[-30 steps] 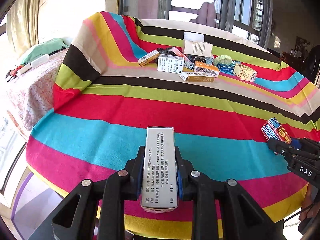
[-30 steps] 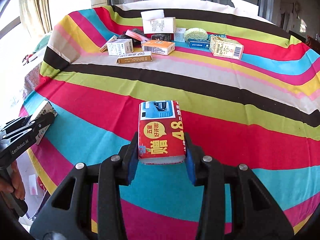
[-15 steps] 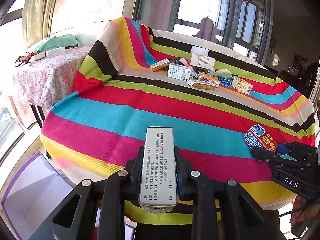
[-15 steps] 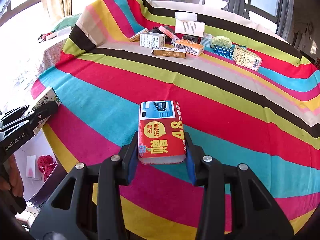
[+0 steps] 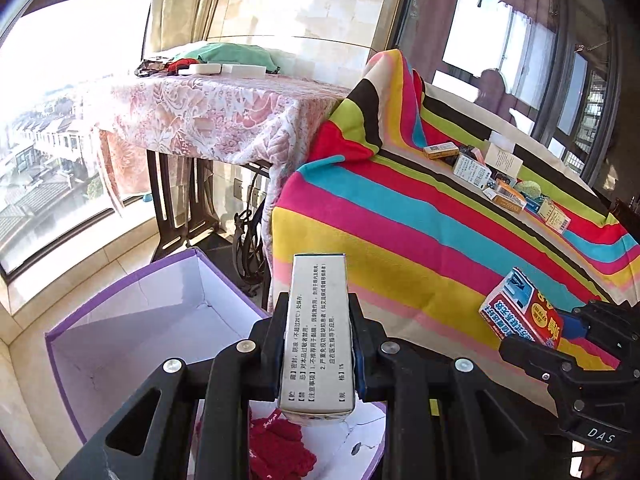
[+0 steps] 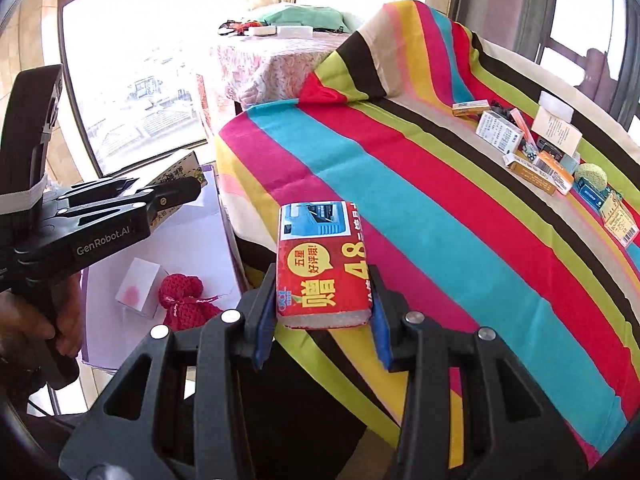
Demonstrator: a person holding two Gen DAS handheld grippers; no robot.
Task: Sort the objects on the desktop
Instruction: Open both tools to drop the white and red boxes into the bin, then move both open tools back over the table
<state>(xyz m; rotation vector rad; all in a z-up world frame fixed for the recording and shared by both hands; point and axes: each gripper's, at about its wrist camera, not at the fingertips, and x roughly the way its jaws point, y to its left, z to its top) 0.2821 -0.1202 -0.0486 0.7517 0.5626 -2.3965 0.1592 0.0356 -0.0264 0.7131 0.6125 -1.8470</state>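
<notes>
Sunlight falls across a table [image 5: 460, 216] covered in a bright striped cloth, with both tools held off its near edge beside a purple-rimmed box [image 5: 132, 312] standing on the floor. The left tool [image 5: 318, 344] is clamped on a tall grey carton [image 5: 318, 332] printed with small text, its blue pads pressing the carton's two long sides, and it hangs over the open box. Inside that box lie a red knitted pouch [image 6: 182, 300] and a small white card with a pink patch [image 6: 136, 286]. The right tool [image 6: 324, 300] is closed on a red packet [image 6: 320, 260] with a blue picture and yellow characters, gripped by its sides above the table's edge. A hand [image 6: 36, 320] grips the handle of the left tool in the right wrist view. Far back on the striped cloth, well apart from both tools, sits a cluster of small boxes [image 6: 536, 152] with a green sponge [image 6: 592, 174] beside it. Behind, a second table [image 5: 208, 116] under a pink floral cloth stands by the window.
</notes>
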